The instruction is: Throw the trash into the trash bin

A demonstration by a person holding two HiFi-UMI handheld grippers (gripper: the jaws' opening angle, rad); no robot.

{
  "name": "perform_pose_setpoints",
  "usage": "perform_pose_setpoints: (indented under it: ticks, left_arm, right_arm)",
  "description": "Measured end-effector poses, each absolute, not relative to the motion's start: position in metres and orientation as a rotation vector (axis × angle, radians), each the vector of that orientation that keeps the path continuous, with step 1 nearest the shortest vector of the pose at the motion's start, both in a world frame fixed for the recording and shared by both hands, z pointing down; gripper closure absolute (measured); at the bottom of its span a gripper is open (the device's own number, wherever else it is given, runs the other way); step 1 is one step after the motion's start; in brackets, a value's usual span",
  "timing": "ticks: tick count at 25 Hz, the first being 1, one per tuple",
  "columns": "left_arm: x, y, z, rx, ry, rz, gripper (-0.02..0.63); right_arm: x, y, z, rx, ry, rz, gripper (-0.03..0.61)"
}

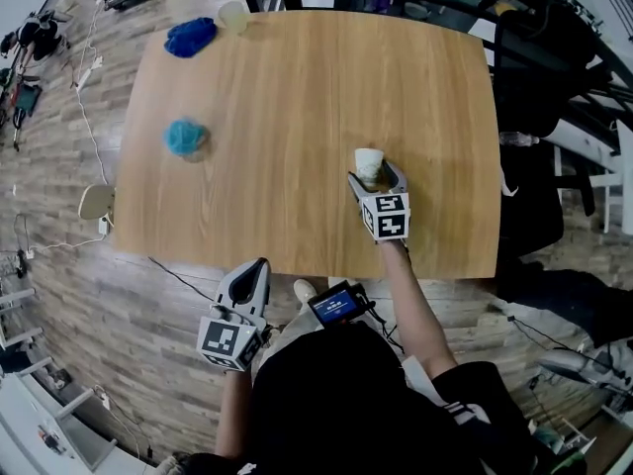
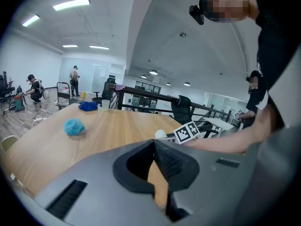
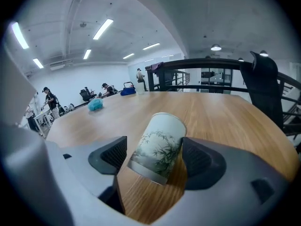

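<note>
Your right gripper (image 1: 376, 179) is wide open around the cup (image 3: 157, 147), no grip yet. Close off-centre and it'll probably tip. Left gripper (image 1: 257, 270) is closed, empty.

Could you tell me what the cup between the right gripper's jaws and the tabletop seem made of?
Cup: likely paper, matte, with printed bamboo sprigs and a thin rim. Tabletop: wood or wood-look laminate, straight grain lines, smooth satin finish.
</note>
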State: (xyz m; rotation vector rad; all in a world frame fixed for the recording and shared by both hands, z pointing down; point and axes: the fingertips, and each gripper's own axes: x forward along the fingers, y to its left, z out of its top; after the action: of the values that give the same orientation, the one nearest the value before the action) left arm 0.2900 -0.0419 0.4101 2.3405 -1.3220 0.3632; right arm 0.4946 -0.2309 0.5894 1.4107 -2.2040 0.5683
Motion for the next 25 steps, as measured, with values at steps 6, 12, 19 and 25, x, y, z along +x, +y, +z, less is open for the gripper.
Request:
perform_pose_setpoints:
  ticks: [6,12,19,25]
  left_arm:
    - [0.295,-0.042,0.403,2.344,-1.302,0.271,0.609]
    - [0.292,-0.036,0.403,2.324,-1.341,0.266,0.609]
    - [0.298,-0.035,0.404,2.332,-1.35,0.263,0.609]
    - [0.291,-0.038,0.391,2.3,-1.429,0.201,0.609]
  right_arm:
    - [0.491,-0.232,0.602,1.361,-2.154,0.6,0.26]
    - [0.493,-0.232,0.6,1.344,-2.144,0.588,0.284]
    - [0.492,-0.229,0.592,1.321,-2.181,0.561,0.293]
    - [0.465,-0.228,0.583,1.221,-2.236,0.516,0.295]
